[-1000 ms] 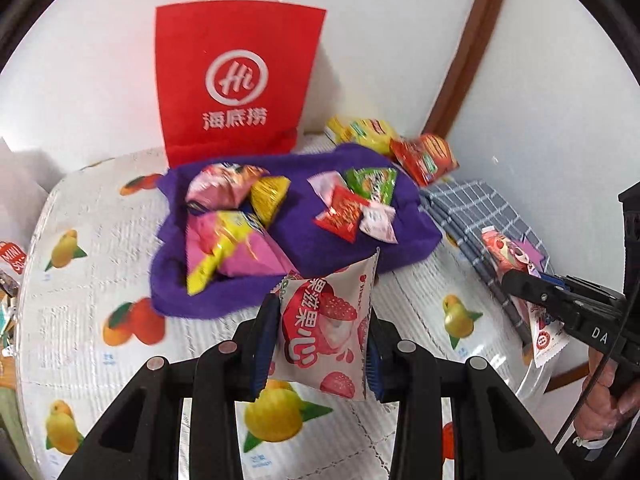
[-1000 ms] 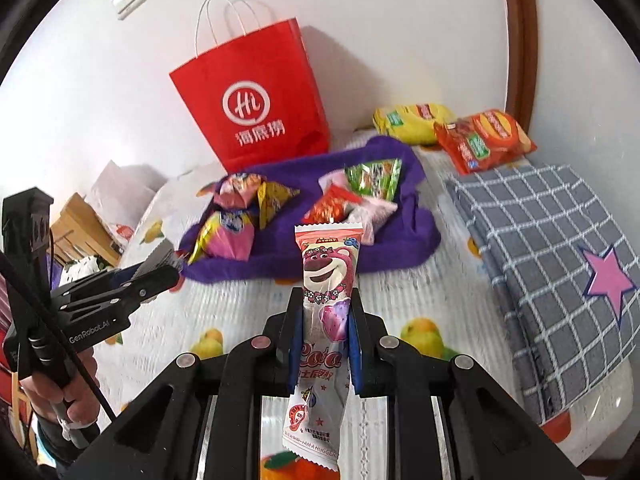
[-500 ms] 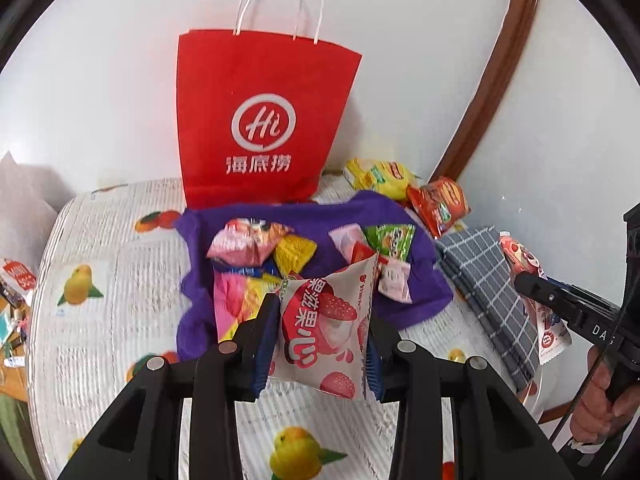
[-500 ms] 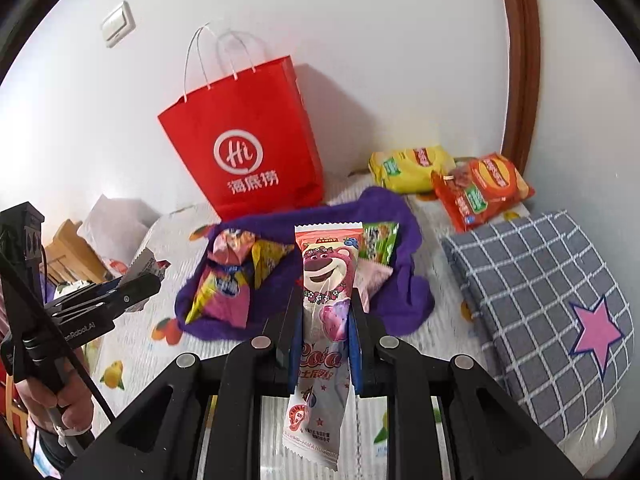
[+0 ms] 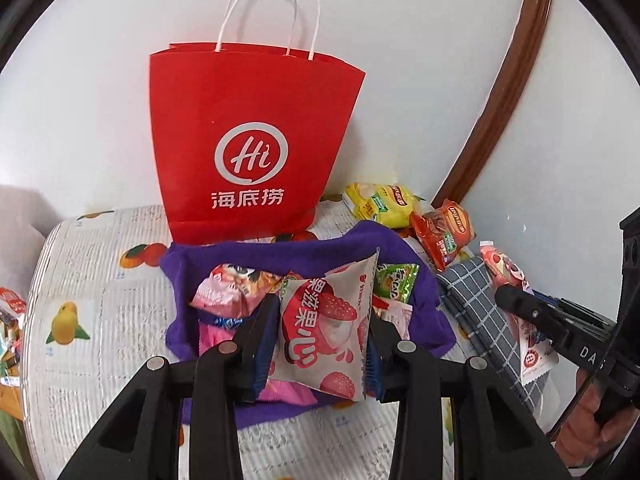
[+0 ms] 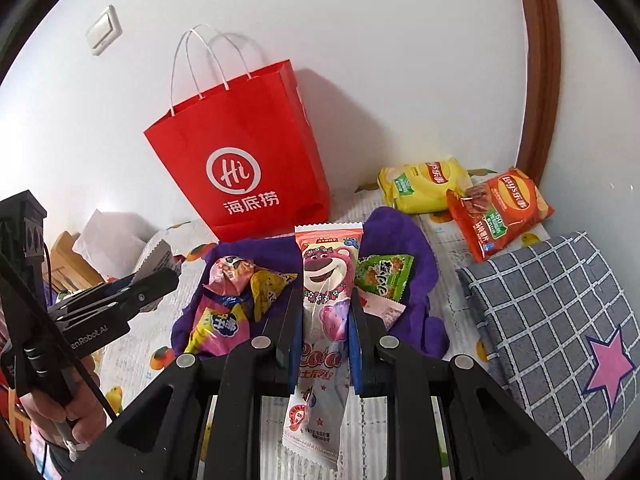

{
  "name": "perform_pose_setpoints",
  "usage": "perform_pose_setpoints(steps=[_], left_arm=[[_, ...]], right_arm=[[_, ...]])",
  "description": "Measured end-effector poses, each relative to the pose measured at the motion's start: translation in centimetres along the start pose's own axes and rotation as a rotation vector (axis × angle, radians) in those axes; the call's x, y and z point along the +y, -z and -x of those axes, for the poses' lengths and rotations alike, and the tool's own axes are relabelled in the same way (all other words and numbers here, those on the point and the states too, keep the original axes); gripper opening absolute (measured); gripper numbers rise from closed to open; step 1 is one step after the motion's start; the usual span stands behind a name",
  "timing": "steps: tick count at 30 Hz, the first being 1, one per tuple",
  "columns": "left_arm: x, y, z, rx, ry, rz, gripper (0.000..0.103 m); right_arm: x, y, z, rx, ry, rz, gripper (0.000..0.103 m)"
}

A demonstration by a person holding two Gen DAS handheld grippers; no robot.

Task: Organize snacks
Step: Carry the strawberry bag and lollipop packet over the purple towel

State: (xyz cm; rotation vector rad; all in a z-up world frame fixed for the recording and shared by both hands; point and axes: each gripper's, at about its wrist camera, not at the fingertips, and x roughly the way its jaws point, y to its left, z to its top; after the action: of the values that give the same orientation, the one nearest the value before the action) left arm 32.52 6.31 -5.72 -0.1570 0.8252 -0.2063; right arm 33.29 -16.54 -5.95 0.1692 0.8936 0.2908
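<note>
Both claws are loaded and aimed at the tall red paper carrier bag with white cord handles [image 5: 256, 140], which stands upright against the white wall at the back of the fruit-print worktop [image 5: 80, 288]. That bag looks like the destination: its mouth is open at the top, so each packet probably has to go up and over the rim.

Left claw [image 5: 324, 332]: jaws pressed in on a flat white pouch printed with red lychee-like fruit [image 5: 324, 320], pinched by its two side edges so it hangs face-on to the camera, below and in front of the bag.

Right claw [image 6: 320, 328]: jaws squeezed nearly together on a long pink-and-white wrapper printed with a pink bear [image 6: 326, 280], gripped around the middle, top end pointing toward the bag, tail dangling below the jaws. A mid-body hold keeps a slim wrapper from flopping.

Just in front of the bag's base lies a rumpled purple cloth [image 5: 400, 248] carrying more loose sweets: a pink twist-ended packet [image 6: 230, 270], a green foil one [image 6: 384, 276], others partly hidden. To the right of the bag, near the wall, sit a yellow crisp packet [image 6: 424, 184] and an orange-red crisp packet [image 6: 500, 208]. Further right, a grey checked cushion with a pink star [image 6: 560, 320].

Plenty left to sort, by my reckoning.
</note>
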Motion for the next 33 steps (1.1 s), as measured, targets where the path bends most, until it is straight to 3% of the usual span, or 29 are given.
perform_pose_setpoints(steps=[8, 26, 33], left_arm=[[0.3, -0.1, -2.6, 0.042, -0.022, -0.019, 0.036], [4.0, -0.2, -4.5, 0.081, -0.067, 0.072, 0.036], [4.9, 0.0, -5.5, 0.109, -0.064, 0.095, 0.036]], right_arm=[[-0.5, -1.3, -3.0, 0.024, -0.001, -0.004, 0.019], [0.7, -5.3, -7.7, 0.043, -0.096, 0.028, 0.019], [-0.4, -5.1, -10.5, 0.111, -0.118, -0.009, 0.019]])
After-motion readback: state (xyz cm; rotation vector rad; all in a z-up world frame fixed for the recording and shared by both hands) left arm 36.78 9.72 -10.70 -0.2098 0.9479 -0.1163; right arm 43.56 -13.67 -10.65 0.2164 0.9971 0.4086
